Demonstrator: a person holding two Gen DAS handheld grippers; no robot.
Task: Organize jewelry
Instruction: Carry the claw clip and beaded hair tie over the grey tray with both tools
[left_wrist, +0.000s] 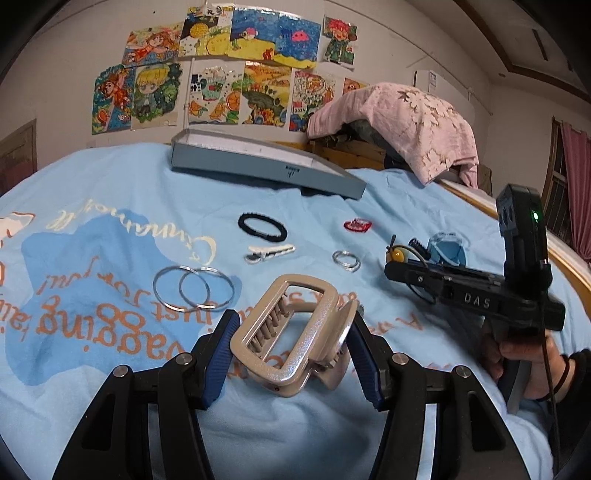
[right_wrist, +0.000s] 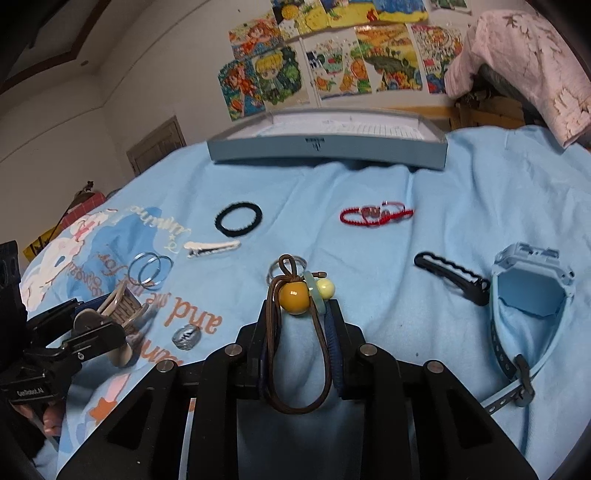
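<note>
Already both hands are loaded. On the left, the left hand-held gripper (left_wrist: 291, 343) clamps a beige claw clip (left_wrist: 291, 332), its long side lying across the pads, lifted just off the bed (left_wrist: 110, 387). To its right, the right hand-held gripper (right_wrist: 299, 332) has closed on a brown hair tie (right_wrist: 295, 332) with yellow beads; its loop hangs lengthwise between the fingers. Straight ahead of both, near the bed's far edge, sits the open grey box (right_wrist: 328, 144), its long side crosswise to them. From the right wrist view it lies dead ahead, so that hand seems better lined up.
</note>
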